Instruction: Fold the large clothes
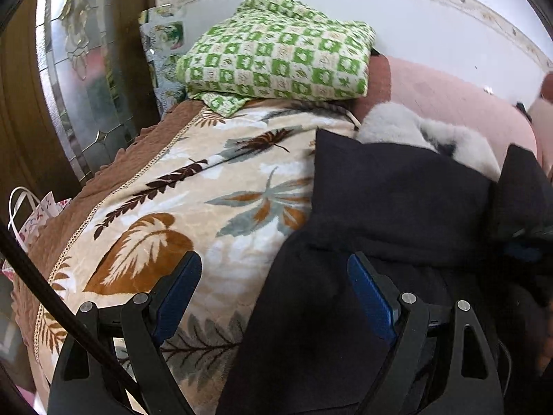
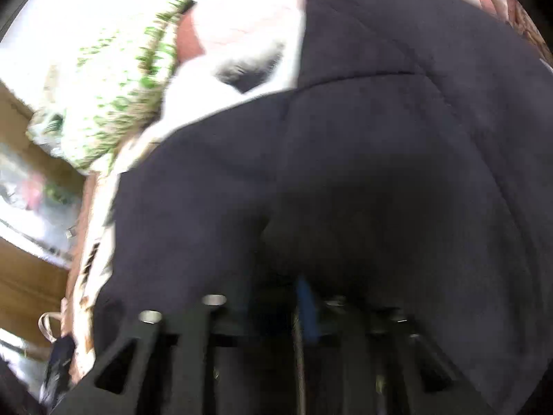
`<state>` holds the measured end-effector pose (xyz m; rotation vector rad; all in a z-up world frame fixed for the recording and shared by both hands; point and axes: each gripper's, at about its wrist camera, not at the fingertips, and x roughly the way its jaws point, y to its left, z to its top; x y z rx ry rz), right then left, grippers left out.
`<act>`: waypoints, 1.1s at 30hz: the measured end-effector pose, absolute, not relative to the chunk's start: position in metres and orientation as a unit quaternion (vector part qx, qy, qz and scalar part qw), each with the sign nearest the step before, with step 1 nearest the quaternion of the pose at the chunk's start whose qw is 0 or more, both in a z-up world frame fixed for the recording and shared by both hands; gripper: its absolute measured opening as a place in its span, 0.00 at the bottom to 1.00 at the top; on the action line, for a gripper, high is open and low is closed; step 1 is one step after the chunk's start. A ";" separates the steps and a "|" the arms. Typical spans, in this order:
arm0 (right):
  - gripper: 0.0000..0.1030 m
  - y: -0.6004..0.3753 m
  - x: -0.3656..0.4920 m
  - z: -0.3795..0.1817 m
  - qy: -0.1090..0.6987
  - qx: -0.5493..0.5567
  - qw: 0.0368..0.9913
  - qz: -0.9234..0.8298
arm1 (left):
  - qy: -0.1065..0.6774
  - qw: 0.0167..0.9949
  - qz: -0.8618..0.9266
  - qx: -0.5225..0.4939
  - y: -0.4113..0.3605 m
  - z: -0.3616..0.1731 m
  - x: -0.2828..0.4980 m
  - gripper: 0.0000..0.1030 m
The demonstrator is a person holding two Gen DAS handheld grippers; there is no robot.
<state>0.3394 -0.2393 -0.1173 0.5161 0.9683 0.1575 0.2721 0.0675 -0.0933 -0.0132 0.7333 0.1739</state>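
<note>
A large dark navy garment (image 1: 390, 214) lies on a bed covered by a leaf-patterned blanket (image 1: 193, 193). My left gripper (image 1: 274, 276) is open over the garment's left edge, one blue-padded finger above the blanket and the other above the dark cloth. In the blurred right wrist view the same garment (image 2: 345, 145) fills the frame and drapes over my right gripper (image 2: 276, 297), whose fingers stand close together with dark cloth between them.
A folded green-checked blanket (image 1: 280, 58) lies at the head of the bed, a fluffy white and grey item (image 1: 414, 131) and a pink cover (image 1: 459, 93) beside it. A glass-panelled door (image 1: 76, 69) and a gift bag (image 1: 38, 214) stand at left.
</note>
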 end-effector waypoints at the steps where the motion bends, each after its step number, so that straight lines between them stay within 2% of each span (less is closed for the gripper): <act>1: 0.66 -0.243 0.327 -0.108 0.447 0.241 0.858 0.081 | 0.360 0.929 0.082 -0.007 0.066 -0.094 0.272 0.83; 2: 0.71 -0.249 0.313 -0.098 0.432 0.237 0.866 0.086 | 0.362 0.929 0.079 -0.009 0.065 -0.095 0.272 0.83; 6: 0.73 -0.297 0.257 -0.067 0.384 0.220 0.895 0.057 | 0.363 0.929 0.062 -0.022 0.062 -0.093 0.270 0.83; 8: 0.81 -0.330 0.241 -0.063 0.367 0.208 0.907 0.002 | 0.359 0.931 0.052 -0.027 0.059 -0.092 0.268 0.83; 9: 0.86 -0.351 0.236 -0.065 0.363 0.208 0.907 -0.036 | 0.357 0.933 0.046 -0.028 0.057 -0.091 0.267 0.83; 14: 0.86 -0.422 0.245 -0.111 0.400 0.290 0.863 -0.103 | 0.348 0.937 0.033 -0.009 0.044 -0.091 0.263 0.83; 15: 0.86 -0.426 0.244 -0.117 0.401 0.310 0.856 -0.097 | 0.348 0.937 0.034 -0.005 0.043 -0.091 0.263 0.83; 16: 0.80 -0.424 0.252 -0.122 0.400 0.331 0.850 -0.088 | 0.348 0.937 0.035 -0.004 0.043 -0.091 0.264 0.83; 17: 0.65 -0.421 0.257 -0.126 0.399 0.353 0.844 -0.068 | 0.349 0.937 0.037 -0.007 0.044 -0.091 0.265 0.83; 19: 0.52 -0.404 0.271 -0.124 0.409 0.353 0.840 -0.043 | 0.352 0.935 0.043 -0.016 0.048 -0.092 0.268 0.83; 20: 0.49 -0.388 0.280 -0.118 0.407 0.342 0.846 -0.027 | 0.353 0.934 0.046 -0.020 0.051 -0.092 0.269 0.83; 26: 0.50 -0.281 0.333 -0.078 0.399 0.290 0.867 0.074 | 0.349 0.934 0.073 -0.038 0.068 -0.088 0.274 0.83; 30: 0.50 -0.200 0.368 -0.071 0.425 0.254 0.854 0.159 | 0.341 0.935 0.090 -0.043 0.079 -0.084 0.275 0.83; 33: 0.60 -0.146 0.376 -0.058 0.421 0.206 0.861 0.200 | 0.338 0.935 0.100 -0.046 0.089 -0.081 0.277 0.83</act>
